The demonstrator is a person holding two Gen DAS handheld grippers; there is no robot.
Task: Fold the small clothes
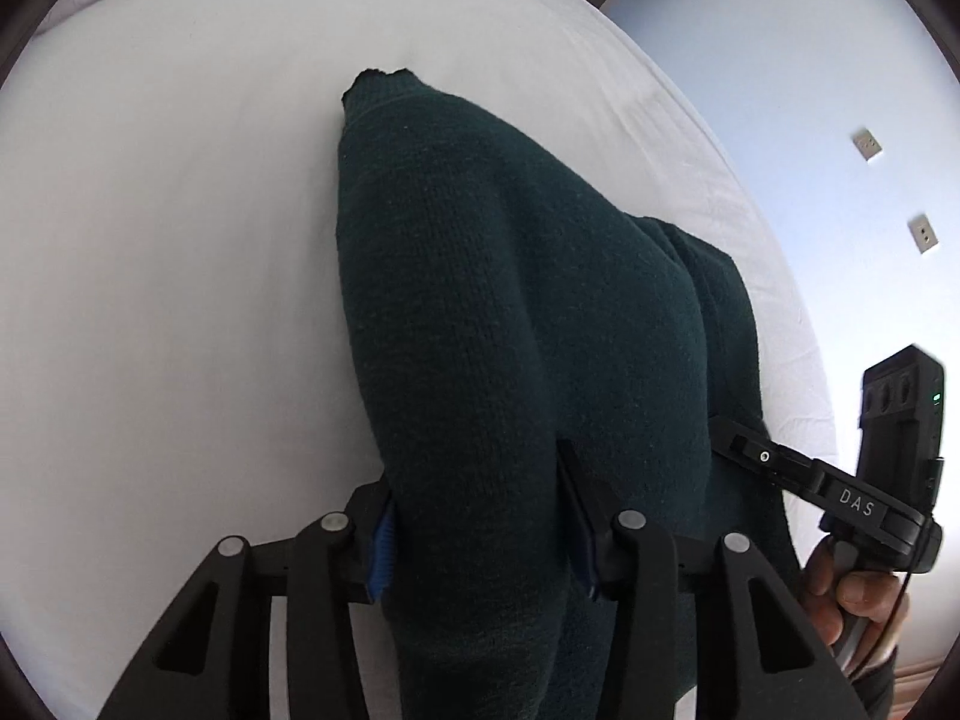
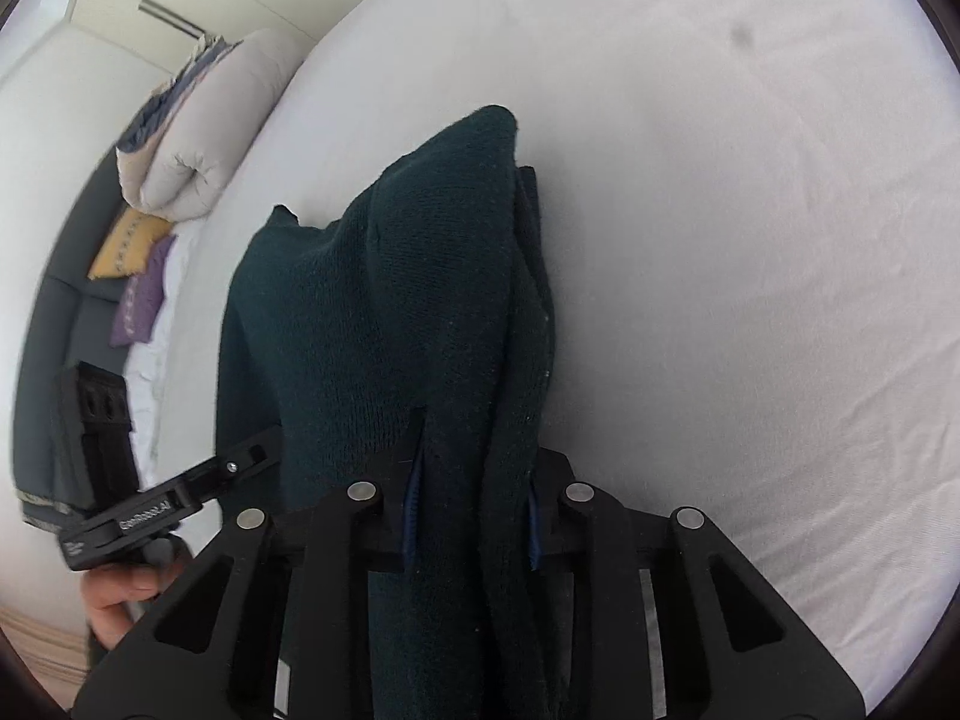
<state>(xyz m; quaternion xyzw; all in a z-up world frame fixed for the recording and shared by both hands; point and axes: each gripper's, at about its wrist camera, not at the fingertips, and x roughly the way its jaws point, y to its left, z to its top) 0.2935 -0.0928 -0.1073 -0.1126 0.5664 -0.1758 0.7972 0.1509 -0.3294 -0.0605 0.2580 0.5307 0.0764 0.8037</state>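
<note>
A dark green knitted garment hangs over a white bed sheet, its far end touching the sheet. My left gripper is shut on one near edge of the garment, with fabric bunched between its blue pads. My right gripper is shut on the other near edge of the same garment. The right gripper also shows in the left wrist view, held by a hand at the right. The left gripper shows in the right wrist view at the lower left.
The white bed sheet fills most of both views. A folded beige duvet, a yellow cushion and a purple cushion lie at the bed's left side. A wall with sockets is to the right.
</note>
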